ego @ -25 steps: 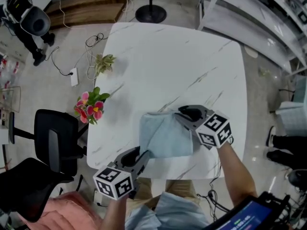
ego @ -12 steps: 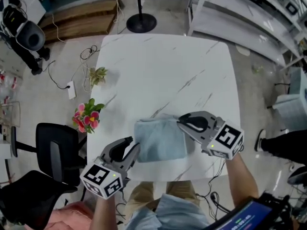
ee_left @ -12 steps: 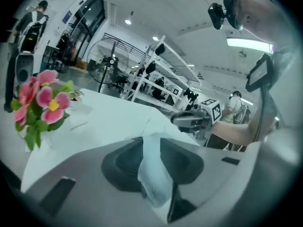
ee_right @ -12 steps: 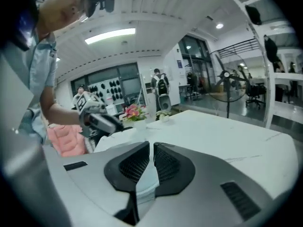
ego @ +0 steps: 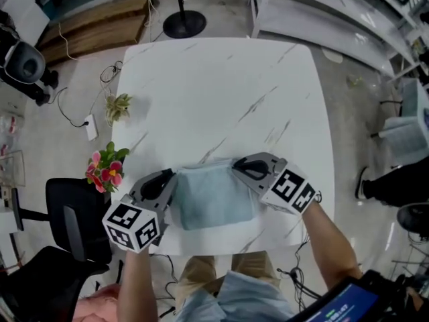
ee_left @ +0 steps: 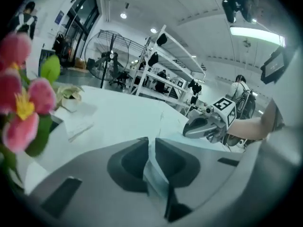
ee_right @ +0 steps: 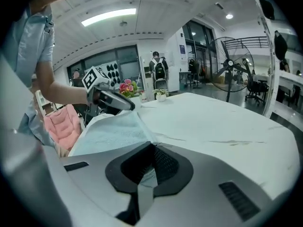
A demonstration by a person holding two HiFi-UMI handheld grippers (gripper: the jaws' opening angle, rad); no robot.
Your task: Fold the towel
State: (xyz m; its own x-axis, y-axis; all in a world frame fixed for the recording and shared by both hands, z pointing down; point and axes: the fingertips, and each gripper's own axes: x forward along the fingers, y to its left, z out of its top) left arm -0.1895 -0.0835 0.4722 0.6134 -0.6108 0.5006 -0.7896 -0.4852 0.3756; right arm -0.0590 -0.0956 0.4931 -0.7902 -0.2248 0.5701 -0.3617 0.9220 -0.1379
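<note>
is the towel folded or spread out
Likely folded: the towel lies as a small compact rectangle on the table; layers cannot be counted.

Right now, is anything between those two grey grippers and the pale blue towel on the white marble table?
Nothing visible does. The left gripper has just been closing its jaws on the left edge of the pale blue towel; the right gripper is shut on its right edge. The table beyond is bare.

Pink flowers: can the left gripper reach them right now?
Probably yes: the pink flowers sit just beside the left gripper with nothing between. But its fingers have just been closing on the towel, so it would drag that along.
</note>
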